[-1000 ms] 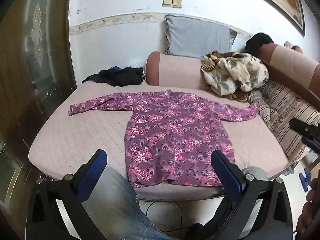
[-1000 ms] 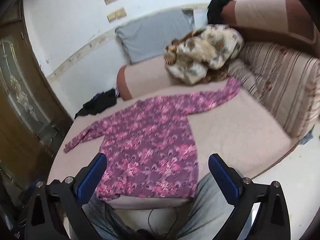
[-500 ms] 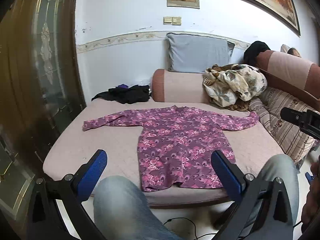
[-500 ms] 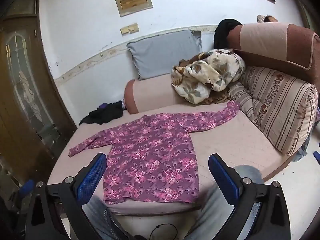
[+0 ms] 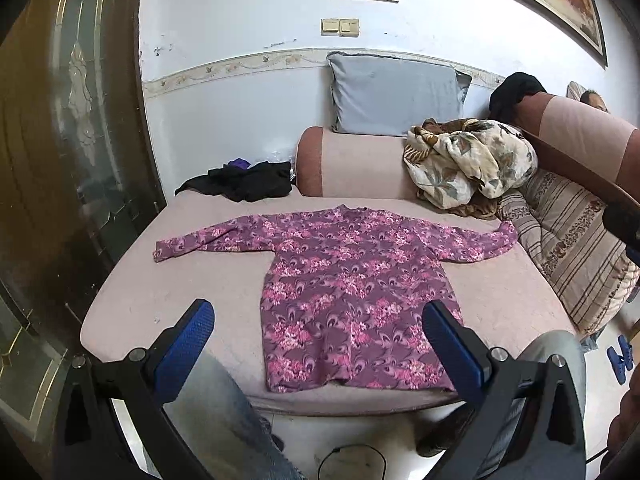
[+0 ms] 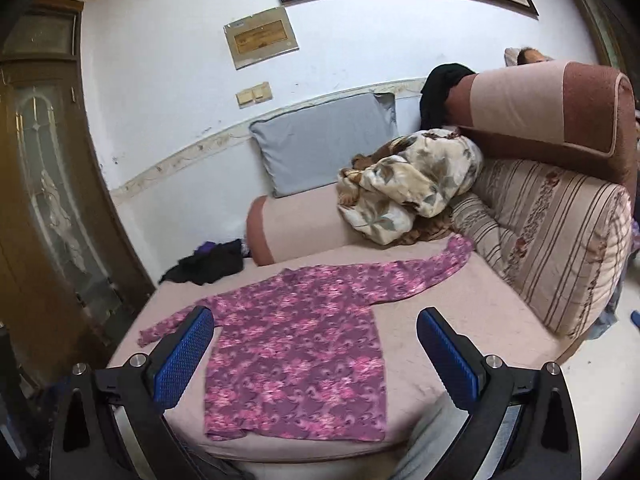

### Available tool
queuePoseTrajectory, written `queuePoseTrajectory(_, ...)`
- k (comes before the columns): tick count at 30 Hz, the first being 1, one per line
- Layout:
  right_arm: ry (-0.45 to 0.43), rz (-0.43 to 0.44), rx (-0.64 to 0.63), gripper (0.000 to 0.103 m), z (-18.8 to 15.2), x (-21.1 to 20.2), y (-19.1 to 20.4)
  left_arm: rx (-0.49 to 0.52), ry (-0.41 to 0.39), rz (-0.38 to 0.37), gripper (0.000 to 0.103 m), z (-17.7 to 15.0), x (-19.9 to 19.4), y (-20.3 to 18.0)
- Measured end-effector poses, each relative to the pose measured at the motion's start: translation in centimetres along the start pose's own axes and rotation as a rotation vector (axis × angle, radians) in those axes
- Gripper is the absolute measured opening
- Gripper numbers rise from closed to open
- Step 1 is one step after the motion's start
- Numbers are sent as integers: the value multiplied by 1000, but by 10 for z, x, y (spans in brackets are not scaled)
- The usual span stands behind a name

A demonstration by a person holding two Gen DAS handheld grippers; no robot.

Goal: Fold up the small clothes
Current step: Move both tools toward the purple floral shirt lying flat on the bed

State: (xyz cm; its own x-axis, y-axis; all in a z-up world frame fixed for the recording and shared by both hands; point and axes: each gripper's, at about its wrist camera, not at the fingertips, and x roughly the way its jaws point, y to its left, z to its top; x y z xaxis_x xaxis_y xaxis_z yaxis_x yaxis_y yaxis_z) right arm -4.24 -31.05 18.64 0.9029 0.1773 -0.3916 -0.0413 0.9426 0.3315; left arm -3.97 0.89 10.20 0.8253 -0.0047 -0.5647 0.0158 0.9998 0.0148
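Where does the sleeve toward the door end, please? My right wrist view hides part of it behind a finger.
Observer: In the left wrist view that sleeve lies flat and straight on the pink seat, with its cuff short of the seat's edge.
Operator: Thank you. Could you tell me how the left gripper stands?
Observer: The left gripper is open and holds nothing, and it is not touching the purple floral shirt.
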Motion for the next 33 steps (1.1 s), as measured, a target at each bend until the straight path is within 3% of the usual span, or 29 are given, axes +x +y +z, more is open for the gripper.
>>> queuePoseTrajectory(10,116,-36,-88,103,4,61,21,4,11,5,103,30,41,-5)
queuePoseTrajectory(19,237,-76,-102,103,-5,137,25,17,78,30,103,41,115,1)
queuePoseTrajectory(24,245,-45,-134,103,19,191,35,-1,35,34,103,86,168,1)
queuePoseTrajectory(29,217,-48,-134,103,71,257,37,-22,-7,32,103,144,231,-11)
queuePoseTrajectory(33,245,-26,-42,103,86,315,16,-33,-11,31,103,146,291,-19)
